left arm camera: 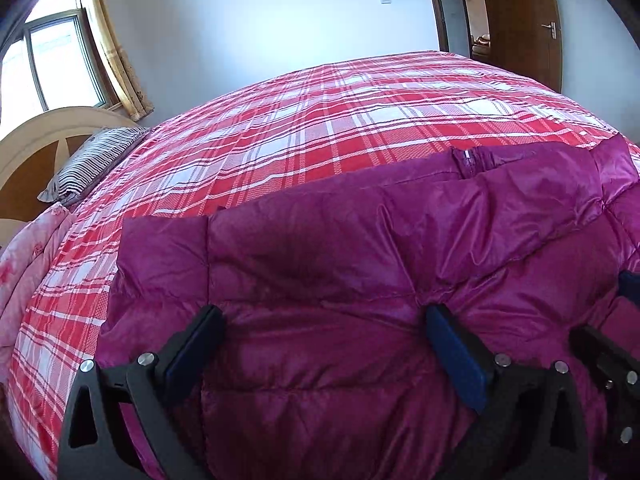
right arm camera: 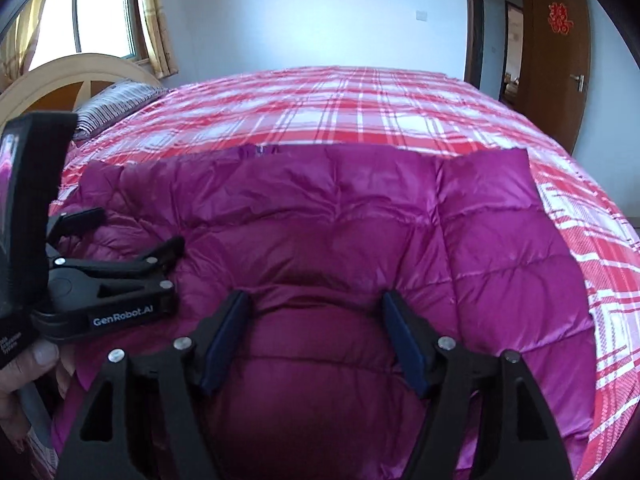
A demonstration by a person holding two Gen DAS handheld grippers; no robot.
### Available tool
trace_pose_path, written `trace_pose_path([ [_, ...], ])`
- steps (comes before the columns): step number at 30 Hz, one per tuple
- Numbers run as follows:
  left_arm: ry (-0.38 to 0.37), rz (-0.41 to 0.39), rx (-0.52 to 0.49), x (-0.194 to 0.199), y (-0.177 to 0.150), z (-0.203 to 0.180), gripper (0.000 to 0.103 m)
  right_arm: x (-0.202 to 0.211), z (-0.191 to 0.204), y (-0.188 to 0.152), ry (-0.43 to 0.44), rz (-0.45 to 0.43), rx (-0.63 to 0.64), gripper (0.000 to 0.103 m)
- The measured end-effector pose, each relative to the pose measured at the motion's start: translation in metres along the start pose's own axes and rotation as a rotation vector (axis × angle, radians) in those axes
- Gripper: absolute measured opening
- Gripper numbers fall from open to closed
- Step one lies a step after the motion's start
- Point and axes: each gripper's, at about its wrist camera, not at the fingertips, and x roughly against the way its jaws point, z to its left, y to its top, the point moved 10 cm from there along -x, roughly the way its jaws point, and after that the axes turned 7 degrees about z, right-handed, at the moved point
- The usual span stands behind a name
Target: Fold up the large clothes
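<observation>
A magenta quilted down jacket [left arm camera: 360, 240] lies flat on the red plaid bedspread [left arm camera: 320, 120], its zipper end [left arm camera: 468, 160] at the far edge. My left gripper [left arm camera: 324, 316] hovers over the jacket's near part, jaws wide open with only puffed fabric below. In the right wrist view the jacket [right arm camera: 360, 208] fills the middle. My right gripper [right arm camera: 315, 300] is open, and a bulge of jacket rises between its blue pads [right arm camera: 404, 344]. The left gripper [right arm camera: 136, 228] shows at the left of that view, held by a hand [right arm camera: 36, 360]. The right gripper [left arm camera: 612, 312] peeks in at the left view's right edge.
A striped pillow [left arm camera: 92, 164] and a cream headboard [left arm camera: 40, 140] are at the far left, with a pink quilt [left arm camera: 24, 264] beside them. A window with curtains [left arm camera: 52, 56] is behind. A brown door [left arm camera: 520, 24] stands open at the far right.
</observation>
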Motion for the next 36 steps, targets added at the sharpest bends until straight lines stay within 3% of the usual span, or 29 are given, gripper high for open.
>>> trace_pose_path([
  [14, 0.019, -0.001, -0.004, 0.003, 0.001, -0.001, 0.102, -0.016, 0.003, -0.003, -0.030, 0.042, 0.025, 0.076],
  [18, 0.012, -0.013, 0.019, 0.022, -0.005, 0.010, 0.102, -0.018, 0.003, -0.004, -0.031, 0.038, 0.029, 0.077],
  [23, -0.058, -0.082, 0.076, 0.061, -0.016, 0.027, 0.102, -0.019, 0.004, -0.006, -0.030, 0.030, 0.027, 0.077],
  [27, -0.017, -0.029, 0.050, 0.037, -0.036, 0.029, 0.102, -0.019, 0.004, -0.005, -0.034, 0.030, 0.029, 0.077],
  [33, -0.027, -0.031, 0.072, 0.027, -0.039, 0.029, 0.102, -0.018, 0.004, -0.005, -0.032, 0.029, 0.029, 0.077],
  [36, -0.041, -0.024, 0.084, 0.025, -0.041, 0.030, 0.102, -0.011, 0.002, -0.003, 0.015, 0.024, 0.017, 0.077],
])
